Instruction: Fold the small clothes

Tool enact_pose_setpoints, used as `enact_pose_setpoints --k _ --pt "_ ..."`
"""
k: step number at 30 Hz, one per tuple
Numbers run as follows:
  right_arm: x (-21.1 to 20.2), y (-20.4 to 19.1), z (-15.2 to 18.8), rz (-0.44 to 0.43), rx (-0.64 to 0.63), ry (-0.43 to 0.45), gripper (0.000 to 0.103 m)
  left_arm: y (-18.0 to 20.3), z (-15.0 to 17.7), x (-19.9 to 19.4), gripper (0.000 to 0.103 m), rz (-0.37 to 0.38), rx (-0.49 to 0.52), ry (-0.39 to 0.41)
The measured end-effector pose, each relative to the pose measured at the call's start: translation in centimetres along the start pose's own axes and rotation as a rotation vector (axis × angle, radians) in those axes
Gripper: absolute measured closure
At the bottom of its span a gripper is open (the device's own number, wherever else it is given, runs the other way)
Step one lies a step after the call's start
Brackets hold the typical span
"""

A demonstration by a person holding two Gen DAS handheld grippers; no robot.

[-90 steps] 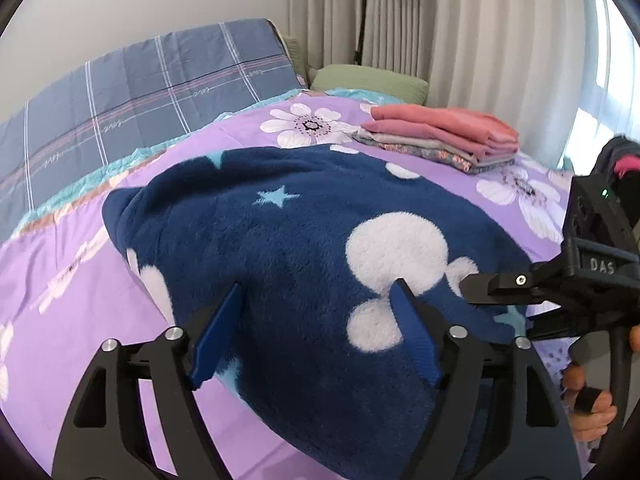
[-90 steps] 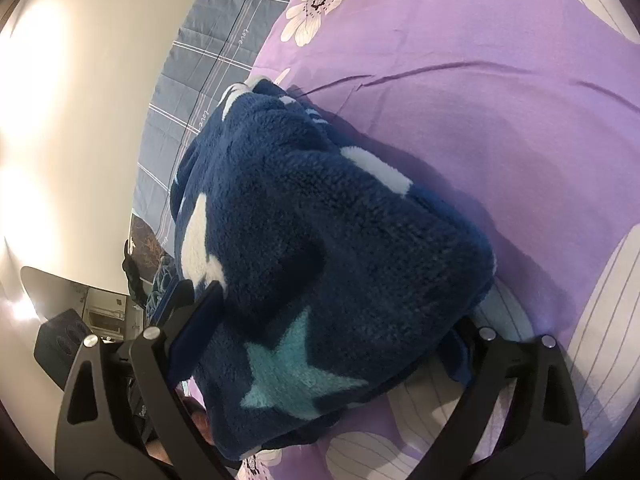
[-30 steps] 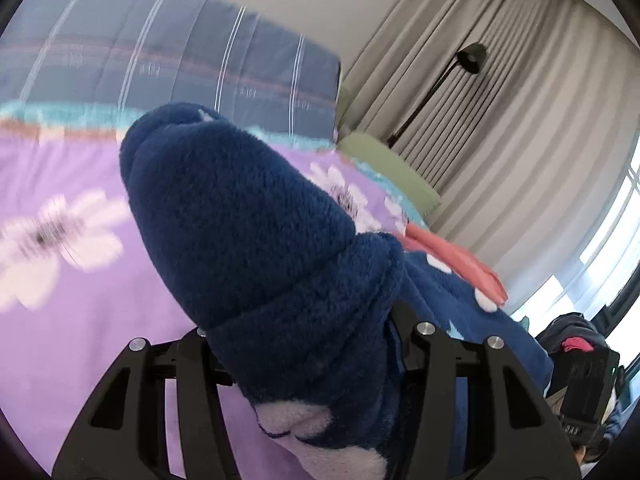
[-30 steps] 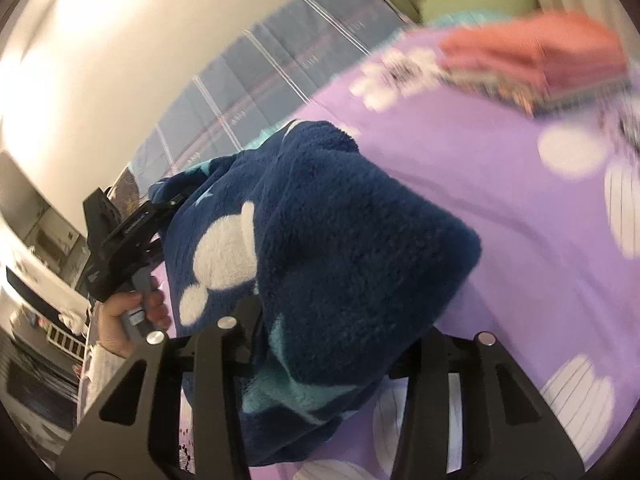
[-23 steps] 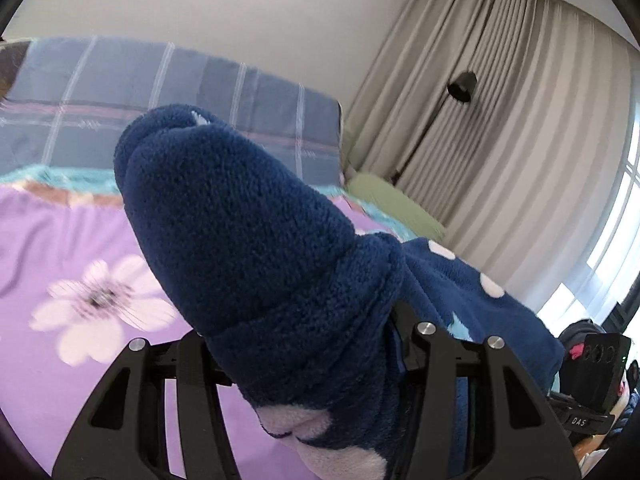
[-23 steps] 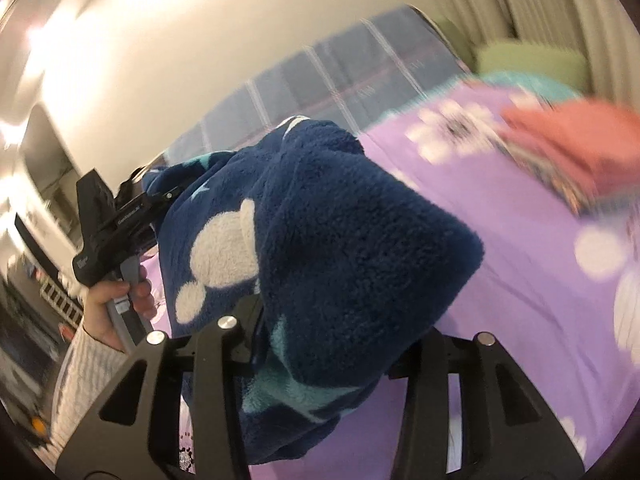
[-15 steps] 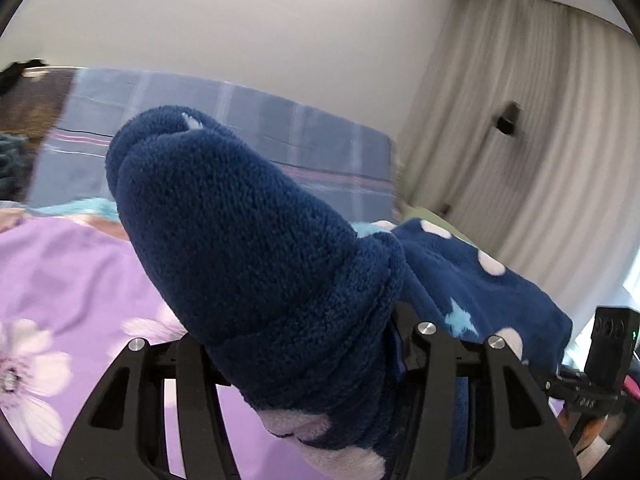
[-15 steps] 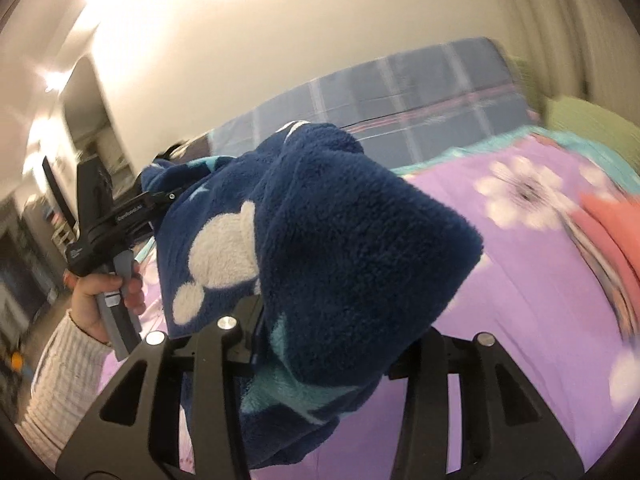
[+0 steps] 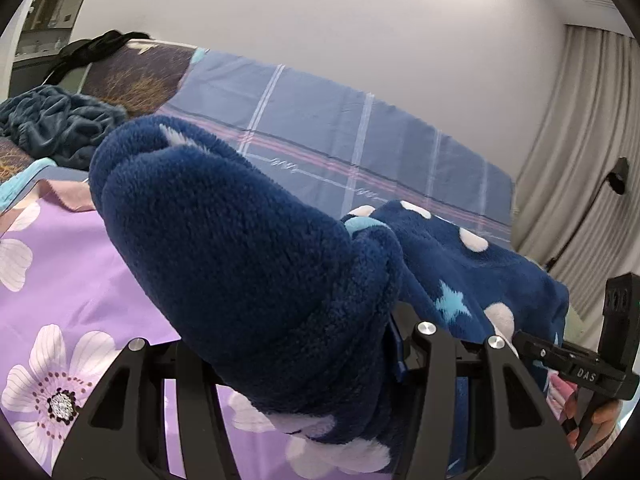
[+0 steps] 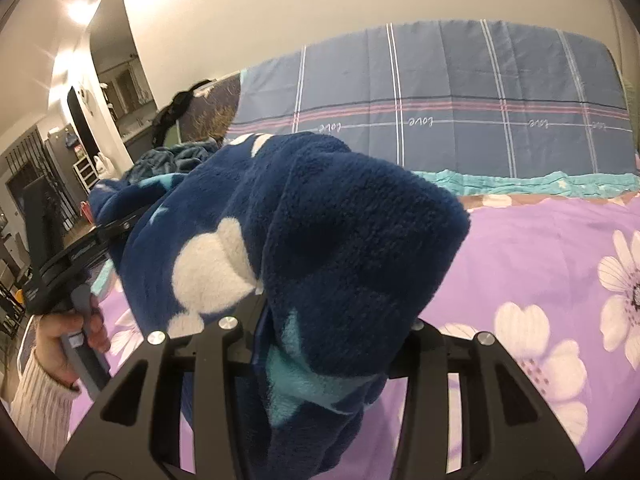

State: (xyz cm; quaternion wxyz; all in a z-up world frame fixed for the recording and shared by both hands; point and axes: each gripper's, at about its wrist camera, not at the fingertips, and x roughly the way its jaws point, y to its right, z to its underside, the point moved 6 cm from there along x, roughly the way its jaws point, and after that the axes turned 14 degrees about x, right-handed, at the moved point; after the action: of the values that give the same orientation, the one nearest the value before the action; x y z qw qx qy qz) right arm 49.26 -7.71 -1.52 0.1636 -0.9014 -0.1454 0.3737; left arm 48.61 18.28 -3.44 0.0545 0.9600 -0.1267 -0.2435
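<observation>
Fleece fills both views: your left gripper (image 9: 288, 364) and right gripper (image 10: 332, 344) are each clamped on a thick bunch of the navy fleece garment (image 9: 248, 256), which hangs lifted between the 2 tools above the purple floral bedspread (image 10: 540, 248). To fold cleanly, keep both grips level and the span taut, then lower the far edge first so it lies flat. Beyond lies the blue plaid quilt (image 10: 460, 92).

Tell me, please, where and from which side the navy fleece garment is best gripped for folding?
Grip its bunched end corners, one tool each, coming in from opposite ends. The fleece garment is thick and floppy; the left tool and right tool already clamp folded corners, and it spans between them.
</observation>
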Motion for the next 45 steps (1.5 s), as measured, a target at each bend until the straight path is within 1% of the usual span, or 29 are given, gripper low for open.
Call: enact_pose_setpoints --k 3,6,7,8,9,10,11,12,13,14,16,17,19,20,21,23,24,25,26,27,28,29,31,32,34,37,40,42,45 --pt "2.7 -0.6 0.0 0.047 -0.023 -0.007 0.063 -0.9 0.9 1.6 0.049 -0.035 0.0 -0.037" --pt "5.3 -1.2 0.3 0.087 -0.055 -0.009 0.063 -2.5 2.5 2.2 0.048 -0.066 -0.021 -0.055" --pt "6.2 -1.3 0.5 0.096 -0.066 -0.007 0.063 -3.1 3.1 2.6 0.046 -0.078 -0.036 -0.062" --pt "6.8 -1.4 0.7 0.098 -0.072 -0.005 0.062 -3.5 3.6 3.2 0.039 -0.088 -0.045 -0.075" --pt "7.8 -1.0 1.1 0.125 -0.08 0.0 0.058 -4.2 4.9 4.0 0.033 -0.1 -0.063 -0.121" --pt "8.9 -0.2 1.9 0.191 -0.083 0.007 0.041 -4.9 6.3 5.0 0.033 -0.108 -0.08 -0.188" --pt "10.0 1.0 2.8 0.28 -0.087 0.011 0.031 -5.3 7.4 5.4 0.033 -0.119 -0.09 -0.229" --pt "10.8 1.8 3.6 0.332 -0.09 0.002 0.019 -5.9 8.8 5.7 0.032 -0.143 -0.094 -0.269" --pt "11.3 2.6 4.6 0.362 -0.085 -0.027 0.019 -6.2 9.8 5.6 0.031 -0.154 -0.092 -0.282" --pt "11.4 3.7 5.5 0.367 -0.041 -0.05 0.019 -6.4 10.4 5.3 0.025 -0.151 -0.093 -0.274" --pt "10.8 4.9 6.0 0.306 0.055 -0.068 0.019 -6.5 10.4 4.4 0.02 -0.165 -0.095 -0.243" --pt "10.1 5.3 6.2 0.272 0.109 -0.078 0.019 -6.4 10.4 3.7 0.017 -0.158 -0.1 -0.236" --pt "8.2 5.7 6.5 0.252 0.155 -0.062 0.019 -5.3 10.2 2.0 0.014 -0.127 -0.094 -0.212" --pt "6.8 5.5 6.7 0.244 0.151 -0.041 0.019 -4.6 10.2 1.0 0.011 -0.132 -0.071 -0.193" --pt "5.0 5.2 7.3 0.238 0.13 -0.008 0.019 -3.7 9.7 -0.5 0.008 -0.153 -0.022 -0.168" --pt "1.9 4.6 8.5 0.236 0.089 0.021 0.017 -1.8 9.3 -3.0 0.007 -0.182 0.067 -0.132" --pt "-0.5 4.3 9.7 0.226 0.064 0.032 0.016 -0.4 9.2 -4.5 0.006 -0.191 0.111 -0.12" --pt "-1.8 4.0 10.1 0.225 0.053 0.038 0.015 1.1 9.2 -5.9 0.006 -0.191 0.144 -0.115" --pt "-4.2 3.7 11.4 0.223 0.03 0.052 0.013 3.0 9.2 -7.7 0.002 -0.177 0.176 -0.101" --pt "-5.8 3.4 12.3 0.222 0.009 0.063 0.012 4.3 9.3 -9.0 0.001 -0.172 0.195 -0.089" --pt "-7.6 3.1 13.2 0.231 -0.022 0.076 0.011 6.0 9.5 -10.7 0.001 -0.177 0.221 -0.081" --pt "-10.0 2.9 14.4 0.261 -0.064 0.098 0.01 7.6 9.7 -12.1 0.001 -0.174 0.247 -0.071" --pt "-12.9 2.8 15.8 0.302 -0.101 0.126 0.008 10.2 10.5 -14.6 0.001 -0.156 0.296 -0.059" --pt "-15.0 2.8 16.8 0.322 -0.109 0.143 0.008 11.6 10.9 -15.9 0.001 -0.149 0.315 -0.054" --pt "-18.2 2.9 18.3 0.318 -0.086 0.173 0.005 14.8 12.0 -18.5 0.001 -0.12 0.348 -0.05" --pt "-21.7 3.1 20.2 0.317 -0.035 0.183 0.004 18.0 13.6 -20.9 0.001 -0.075 0.344 -0.063" --pt "-23.8 3.3 21.6 0.312 -0.003 0.185 0.004 20.3 14.6 -23.6 0.001 -0.028 0.315 -0.05" --pt "-25.3 3.3 22.3 0.31 0.014 0.191 0.004 21.1 15.0 -24.9 0.001 -0.023 0.308 -0.044" --pt "-26.9 3.3 22.8 0.318 0.024 0.216 0.004 21.9 15.4 -26.3 0.001 -0.048 0.317 -0.041"
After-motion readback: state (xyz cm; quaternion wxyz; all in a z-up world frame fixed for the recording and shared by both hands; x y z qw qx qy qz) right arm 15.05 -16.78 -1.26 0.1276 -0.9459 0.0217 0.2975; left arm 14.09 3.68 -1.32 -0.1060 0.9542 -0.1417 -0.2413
